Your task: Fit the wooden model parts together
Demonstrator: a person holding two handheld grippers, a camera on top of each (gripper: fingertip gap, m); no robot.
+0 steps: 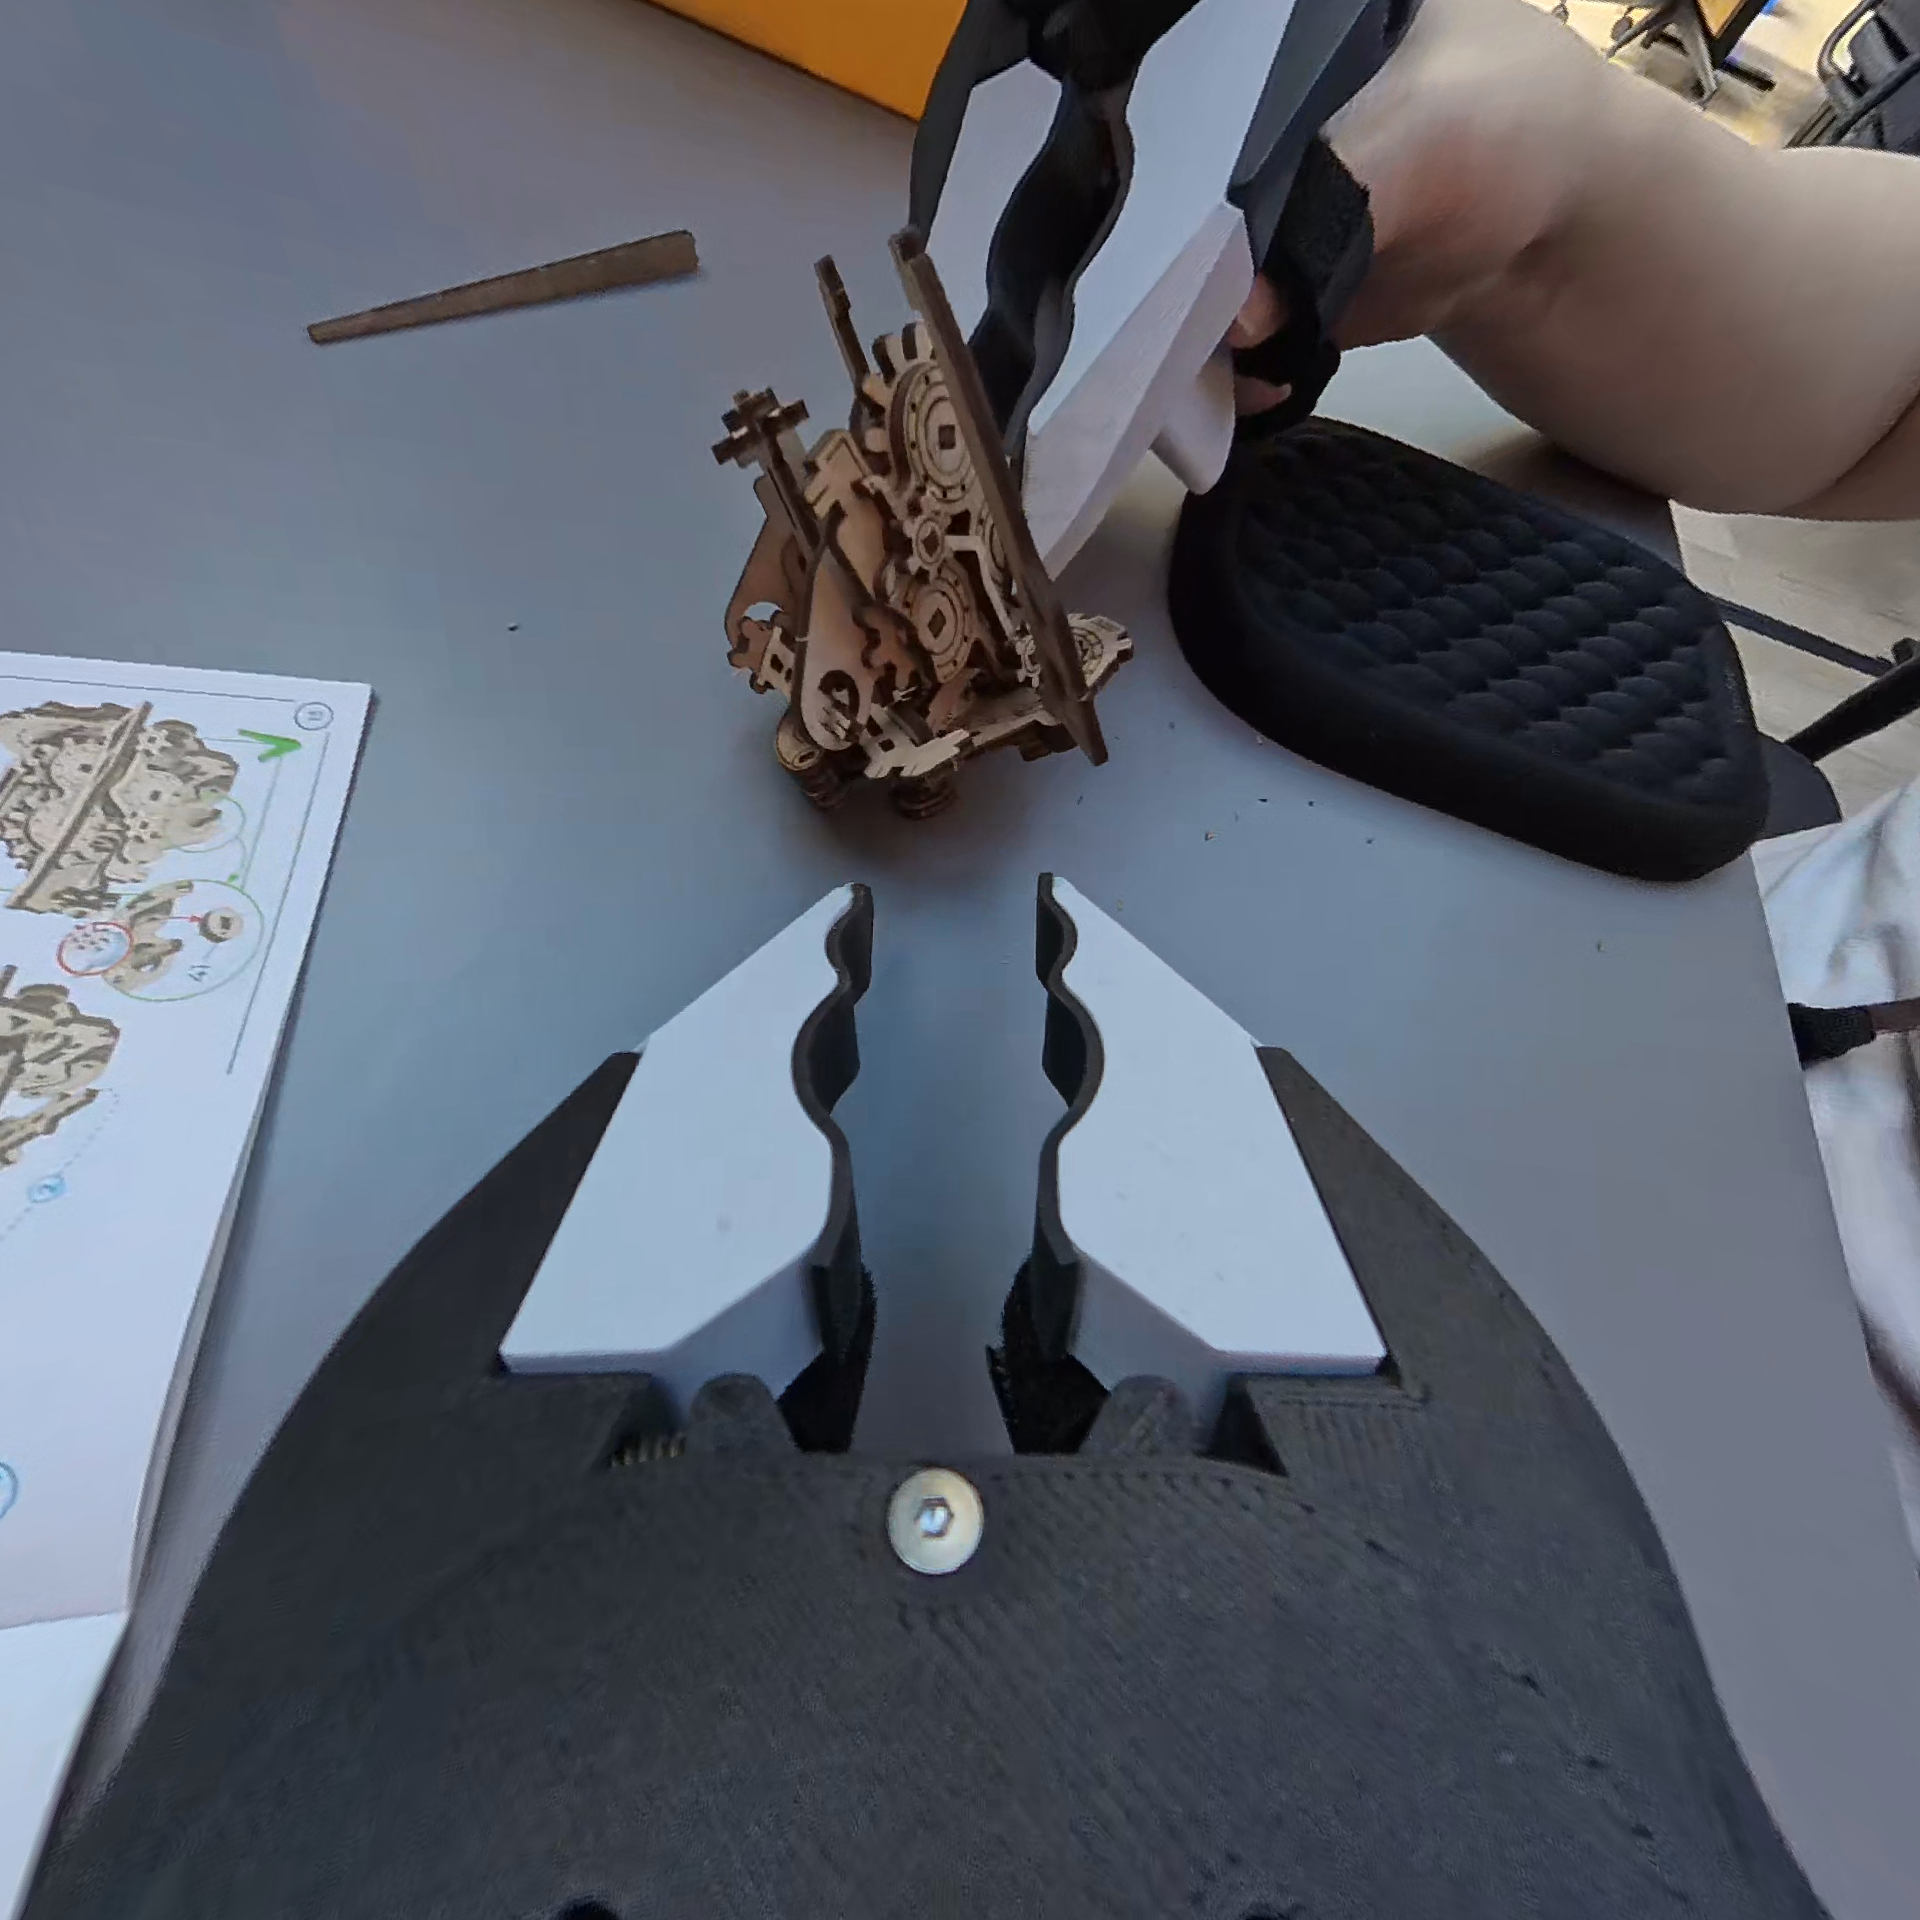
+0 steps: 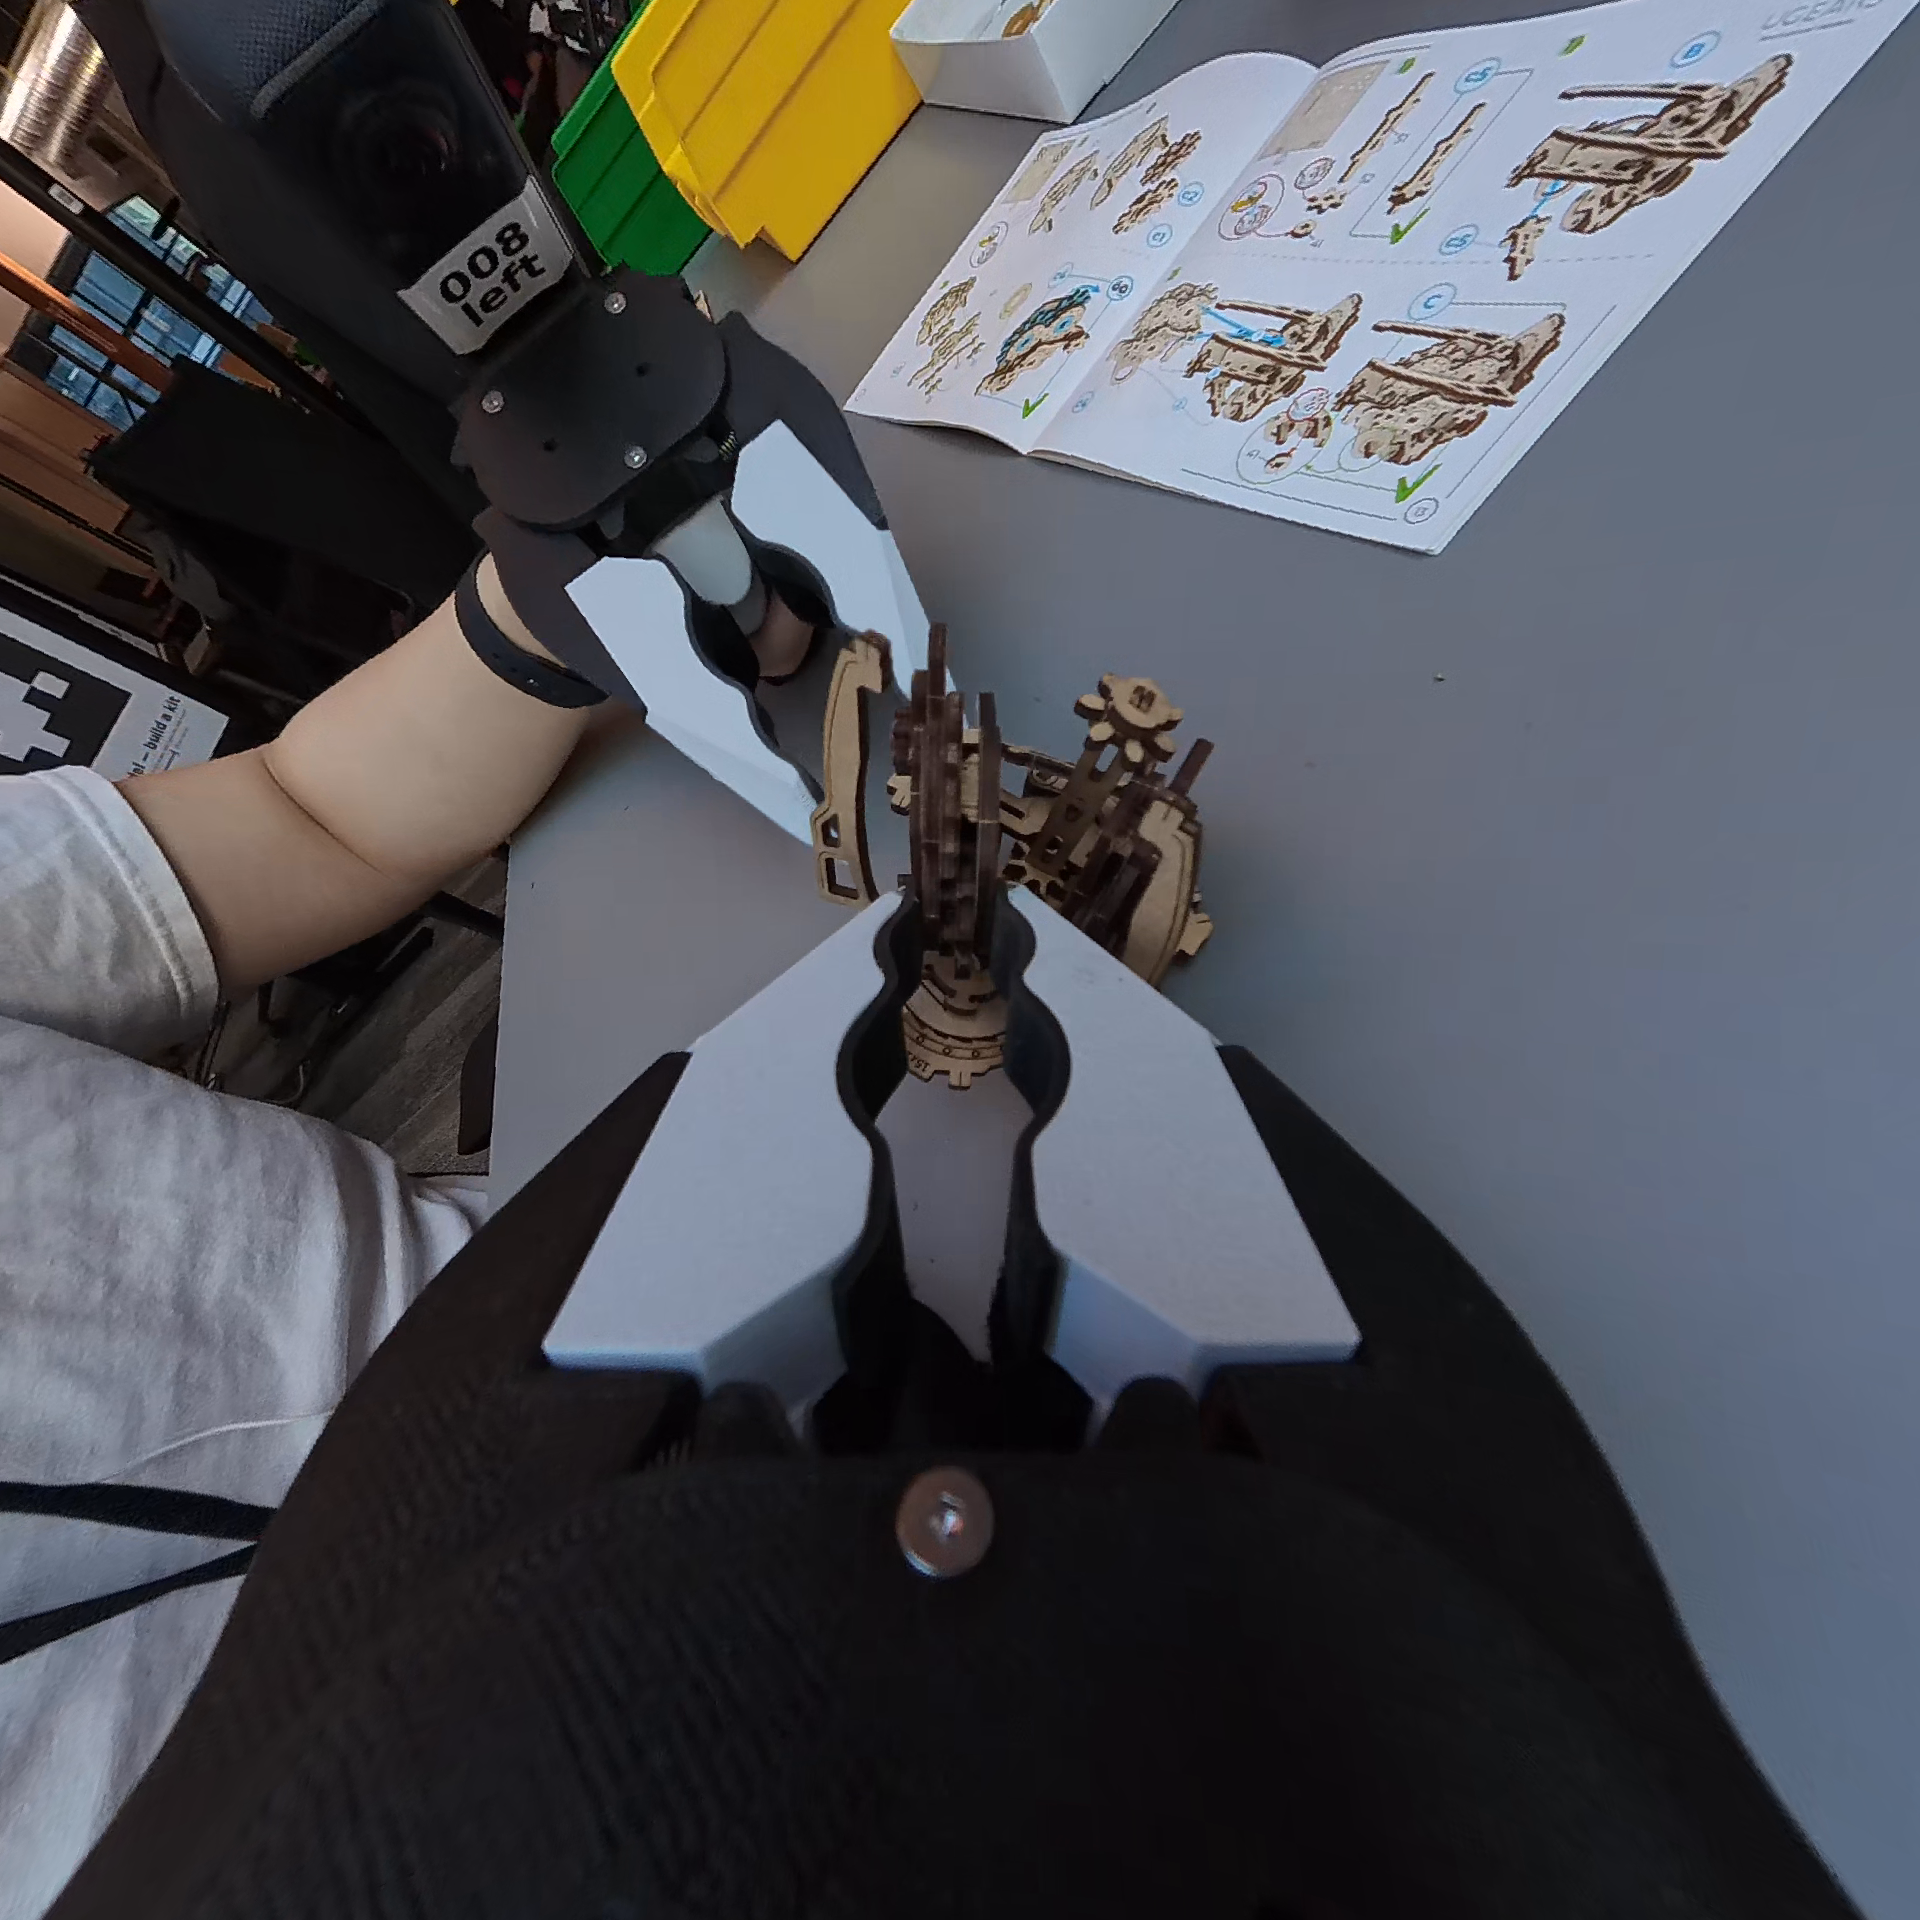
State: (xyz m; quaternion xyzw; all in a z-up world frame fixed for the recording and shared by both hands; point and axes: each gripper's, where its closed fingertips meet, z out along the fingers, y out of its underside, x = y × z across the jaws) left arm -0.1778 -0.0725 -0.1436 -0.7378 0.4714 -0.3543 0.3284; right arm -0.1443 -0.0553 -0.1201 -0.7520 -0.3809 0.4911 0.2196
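On the grey table, right tongs (image 2: 951,914) clamp the wooden model (image 1: 914,582) — left tongs (image 1: 951,894) gape empty nearby.

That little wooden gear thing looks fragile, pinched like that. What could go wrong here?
The right gripper pinches the wooden model by its thin gear plates, so squeezing harder might crack them. The model stands tilted on the table; letting go could tip it over. The left gripper is open and empty, just short of the model, so a careless push might knock it.
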